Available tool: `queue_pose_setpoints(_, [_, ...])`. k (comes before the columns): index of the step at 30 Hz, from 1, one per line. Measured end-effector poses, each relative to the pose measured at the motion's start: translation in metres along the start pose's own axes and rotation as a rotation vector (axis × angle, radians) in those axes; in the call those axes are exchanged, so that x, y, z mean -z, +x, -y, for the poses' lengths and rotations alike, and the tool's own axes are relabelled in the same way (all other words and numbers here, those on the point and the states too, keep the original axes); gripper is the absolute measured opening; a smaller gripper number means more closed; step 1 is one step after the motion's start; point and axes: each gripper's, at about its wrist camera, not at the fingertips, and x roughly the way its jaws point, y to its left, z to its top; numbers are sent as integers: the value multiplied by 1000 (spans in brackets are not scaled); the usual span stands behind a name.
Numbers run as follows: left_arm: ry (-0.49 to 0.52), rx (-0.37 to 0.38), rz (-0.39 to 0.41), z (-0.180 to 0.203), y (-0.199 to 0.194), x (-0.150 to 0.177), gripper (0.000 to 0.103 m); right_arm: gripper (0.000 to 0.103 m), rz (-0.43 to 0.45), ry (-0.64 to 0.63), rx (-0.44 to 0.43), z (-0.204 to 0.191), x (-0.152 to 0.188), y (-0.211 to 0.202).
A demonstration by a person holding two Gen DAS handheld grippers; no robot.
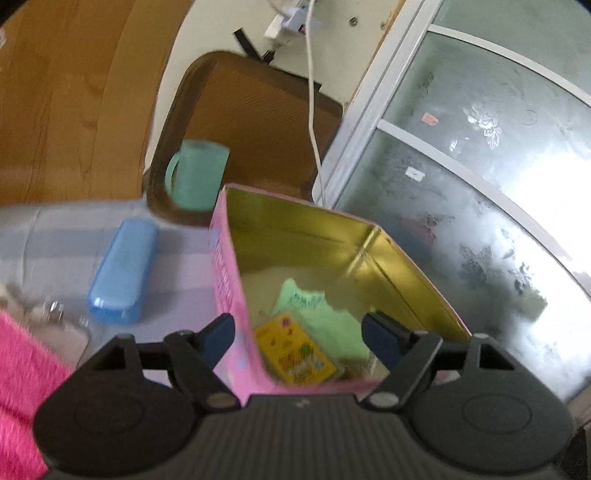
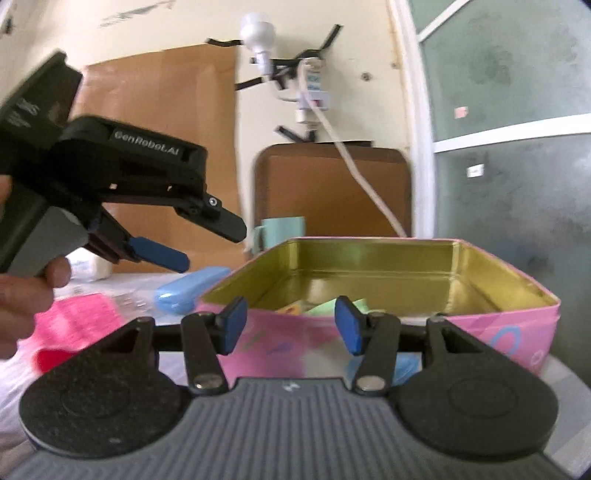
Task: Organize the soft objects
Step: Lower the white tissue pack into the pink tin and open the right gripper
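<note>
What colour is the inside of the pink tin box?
Shiny gold inside the pink tin box, clearest in the right wrist view.

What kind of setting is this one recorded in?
Probably a lived-in home room: a taped-up wall socket with bare bulb, frosted patterned window, and a cloth-covered table holding a pink tin.

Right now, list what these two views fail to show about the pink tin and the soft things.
- Pink tin: in the right wrist view its front wall hides most of the contents.
- Green cloth: blurred in the left wrist view, partly under the yellow card.
- Pink fabric: cut off by the left edge, left wrist view.
- Blue thing: behind the right hand-held gripper, unidentifiable.
</note>
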Motion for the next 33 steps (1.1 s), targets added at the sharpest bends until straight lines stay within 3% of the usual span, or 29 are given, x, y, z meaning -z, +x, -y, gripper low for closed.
queue_pose_setpoints(1, [-16, 9, -9, -5, -3, 2, 82, 59, -23, -1, -51, 1, 1, -3])
queue_pose_setpoints(3, [3, 14, -50, -11, -13, 10, 89, 80, -77, 1, -157, 2, 10, -16])
queue_pose_setpoints(5, [57, 2, -99, -11, -22, 23, 98, 89, -117, -14, -209, -3, 23, -25])
queue_pose_setpoints(9, [128, -23, -230, -11, -17, 54, 98, 89, -189, -89, -221, -24, 47, -30])
queue_pose_setpoints(12, [79, -16, -337, -12, -9, 72, 96, 87, -196, -97, -177, -33, 54, -22])
queue_pose_setpoints(15, [12, 16, -385, -12, -10, 85, 94, 82, -188, -115, -156, -41, 59, -14])
queue_pose_setpoints(18, [22, 17, -358, -3, -11, 92, 79, 80, -186, -80, -187, -44, 59, -15])
queue_pose_setpoints(20, [44, 6, -323, 3, -12, 97, 64, 78, -138, -71, -180, -47, 53, -21])
queue_pose_setpoints(27, [34, 63, -232, 15, -49, 74, 63, 78, 63, -82, -160, -43, 19, -42])
queue_pose_setpoints(30, [90, 79, -149, 32, -58, 48, 65, 78, 154, -141, -85, -38, -1, -30])
queue_pose_setpoints(33, [144, 95, -84, 51, -41, 19, 66, 80, 194, -142, 23, -20, -18, -1])
